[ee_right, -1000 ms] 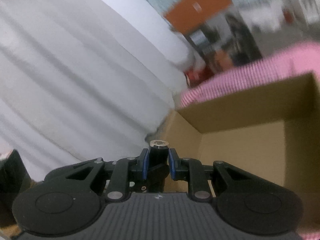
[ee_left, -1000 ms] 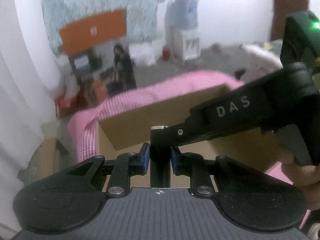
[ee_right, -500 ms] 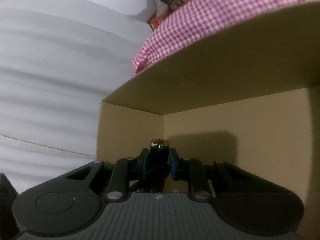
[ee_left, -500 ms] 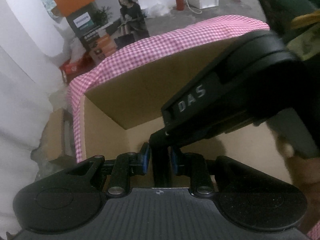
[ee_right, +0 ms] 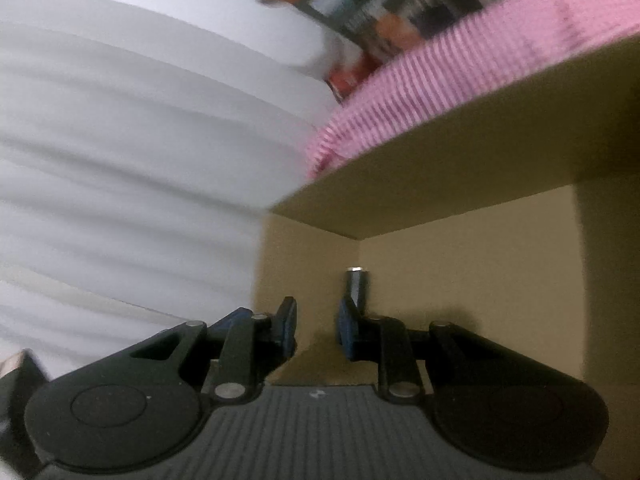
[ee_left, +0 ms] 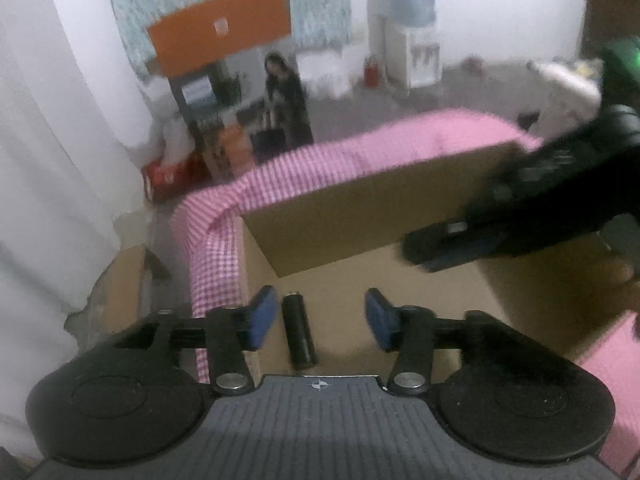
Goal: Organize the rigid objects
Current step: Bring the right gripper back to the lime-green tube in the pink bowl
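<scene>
A black cylindrical object [ee_left: 299,332] lies on the floor of an open cardboard box [ee_left: 352,224], between the spread fingers of my left gripper [ee_left: 320,320], which is open and above the box. It also shows in the right wrist view [ee_right: 357,286], just beyond the right finger of my right gripper [ee_right: 317,326], which is open and empty inside the box. The right gripper [ee_left: 520,220] shows blurred at the right of the left wrist view, over the box.
The box sits on a pink checked cloth [ee_left: 320,172]. A white curtain [ee_left: 60,160] hangs at the left. Beyond are an orange box [ee_left: 220,40], a water dispenser [ee_left: 408,32] and floor clutter.
Both grippers have opened and released the black cylinder into the box. The right gripper has pulled back to the right, and the left camera tilted up.
</scene>
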`<state>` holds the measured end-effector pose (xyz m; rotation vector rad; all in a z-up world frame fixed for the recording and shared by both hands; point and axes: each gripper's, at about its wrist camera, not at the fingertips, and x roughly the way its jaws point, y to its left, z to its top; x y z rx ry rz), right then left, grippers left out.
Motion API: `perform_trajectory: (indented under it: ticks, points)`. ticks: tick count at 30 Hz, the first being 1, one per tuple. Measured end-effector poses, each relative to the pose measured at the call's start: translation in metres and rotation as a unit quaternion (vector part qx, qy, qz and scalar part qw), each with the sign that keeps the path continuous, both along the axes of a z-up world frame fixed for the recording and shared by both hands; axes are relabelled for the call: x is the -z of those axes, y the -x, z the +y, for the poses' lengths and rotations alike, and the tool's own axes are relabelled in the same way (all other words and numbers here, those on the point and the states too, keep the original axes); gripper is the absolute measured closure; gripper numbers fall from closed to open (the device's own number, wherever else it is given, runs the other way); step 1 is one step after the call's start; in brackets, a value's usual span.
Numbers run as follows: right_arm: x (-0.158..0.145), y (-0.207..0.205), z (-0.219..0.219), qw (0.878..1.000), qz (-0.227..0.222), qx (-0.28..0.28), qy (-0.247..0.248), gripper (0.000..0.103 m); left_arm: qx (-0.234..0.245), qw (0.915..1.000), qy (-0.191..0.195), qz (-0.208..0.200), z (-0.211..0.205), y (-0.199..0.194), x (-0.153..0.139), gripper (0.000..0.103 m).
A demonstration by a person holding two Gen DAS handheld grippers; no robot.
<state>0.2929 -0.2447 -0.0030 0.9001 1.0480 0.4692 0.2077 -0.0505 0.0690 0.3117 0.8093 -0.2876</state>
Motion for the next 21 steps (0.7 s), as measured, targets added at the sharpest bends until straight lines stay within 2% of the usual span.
perform_trajectory:
  ticks: [4,7,8,9,11,12,14,17,21]
  points:
    - [-0.038,0.068,-0.023,0.999,-0.050,0.009,0.015,0.078,0.016,0.9991,0.022,-0.032,0.012,0.054,-0.017,0.035]
    - [-0.053,0.124,-0.031,0.997,-0.073,0.010,0.035,0.076,0.030,0.9983,0.036,-0.035,0.020,0.092,-0.015,0.034]
    - [-0.057,0.141,-0.030,0.996,-0.077,0.011,0.044,0.070,0.033,0.9981,0.041,-0.032,0.022,0.101,-0.013,0.034]
    - [-0.059,0.159,-0.027,0.995,-0.085,0.011,0.053,0.059,0.038,0.9978,0.049,-0.026,0.023,0.112,-0.009,0.034]
    - [-0.064,0.188,-0.020,0.992,-0.100,0.007,0.071,0.048,0.046,0.9969,0.064,-0.008,0.027,0.133,0.003,0.034]
    - [-0.066,0.201,-0.015,0.991,-0.106,0.005,0.082,0.048,0.048,0.9964,0.070,0.004,0.027,0.142,0.011,0.034]
    - [-0.060,0.221,-0.001,0.988,-0.114,-0.003,0.105,0.048,0.049,0.9956,0.077,0.022,0.026,0.153,0.031,0.034]
    - [-0.048,0.230,0.026,0.984,-0.116,-0.031,0.133,0.048,0.048,0.9948,0.081,0.041,0.023,0.165,0.056,0.034]
    - [-0.032,0.226,0.057,0.975,-0.121,-0.075,0.169,0.054,0.044,0.9909,0.104,0.073,0.021,0.174,0.084,0.041]
